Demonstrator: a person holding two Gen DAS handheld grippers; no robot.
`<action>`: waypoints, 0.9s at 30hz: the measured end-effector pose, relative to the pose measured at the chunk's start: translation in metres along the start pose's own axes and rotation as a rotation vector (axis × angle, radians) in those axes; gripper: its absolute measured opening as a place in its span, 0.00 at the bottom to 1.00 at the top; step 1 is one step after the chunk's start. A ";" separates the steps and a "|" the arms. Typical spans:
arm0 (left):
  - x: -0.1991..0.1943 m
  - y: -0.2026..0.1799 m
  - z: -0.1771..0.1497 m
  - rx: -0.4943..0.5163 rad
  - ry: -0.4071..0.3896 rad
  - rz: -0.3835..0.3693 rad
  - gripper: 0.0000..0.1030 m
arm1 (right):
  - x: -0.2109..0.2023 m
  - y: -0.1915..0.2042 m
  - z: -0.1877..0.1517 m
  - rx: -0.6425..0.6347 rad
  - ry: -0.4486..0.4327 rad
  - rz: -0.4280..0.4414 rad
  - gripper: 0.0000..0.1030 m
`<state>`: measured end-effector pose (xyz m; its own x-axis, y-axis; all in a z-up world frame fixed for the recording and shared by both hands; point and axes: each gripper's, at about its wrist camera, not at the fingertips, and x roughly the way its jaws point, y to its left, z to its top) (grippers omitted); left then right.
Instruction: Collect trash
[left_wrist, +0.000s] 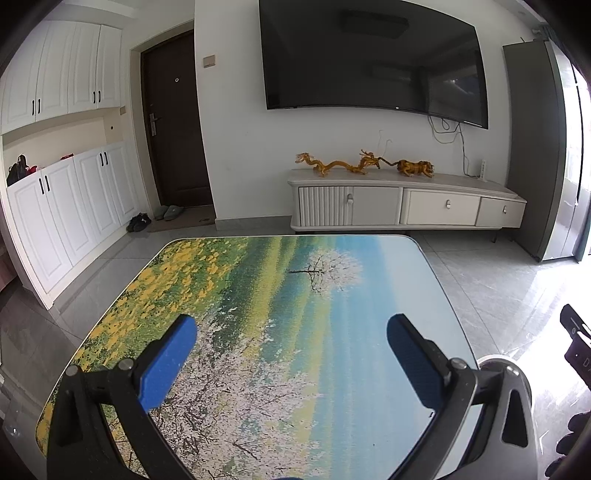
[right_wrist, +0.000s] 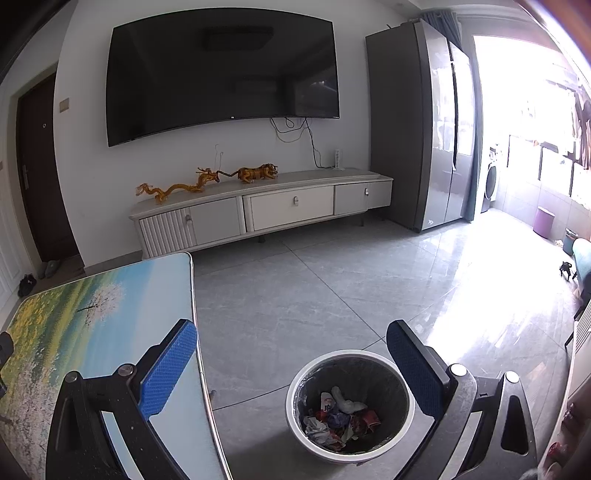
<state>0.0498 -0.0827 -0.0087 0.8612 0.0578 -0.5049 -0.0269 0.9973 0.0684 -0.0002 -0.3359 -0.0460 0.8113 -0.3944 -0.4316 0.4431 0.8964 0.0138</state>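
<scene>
My landscape-print rectangular table (left_wrist: 280, 295) looks bare, so I sweep it once more. The crumpled wrappers (right_wrist: 338, 417) sit inside the round black-lined bin (right_wrist: 295, 395). My left gripper (left_wrist: 291, 363) and right gripper (right_wrist: 291, 363) gape apart, both empty.

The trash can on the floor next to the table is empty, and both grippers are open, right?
Not quite. The trash can on the floor beside the table already holds crumpled wrappers and paper, as the right wrist view shows. The left gripper and right gripper are both open, holding nothing.
</scene>
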 end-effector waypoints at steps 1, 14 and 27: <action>0.000 0.000 0.000 0.001 -0.001 -0.001 1.00 | 0.000 0.001 0.000 -0.002 0.000 0.000 1.00; -0.002 -0.001 0.002 0.003 -0.005 -0.006 1.00 | 0.000 0.003 -0.001 -0.006 0.002 0.002 1.00; -0.003 -0.004 0.003 0.010 -0.006 -0.014 1.00 | 0.000 0.003 0.000 -0.005 0.002 0.002 1.00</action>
<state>0.0491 -0.0869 -0.0049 0.8644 0.0436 -0.5009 -0.0096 0.9975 0.0701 0.0009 -0.3335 -0.0464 0.8114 -0.3925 -0.4331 0.4398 0.8980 0.0100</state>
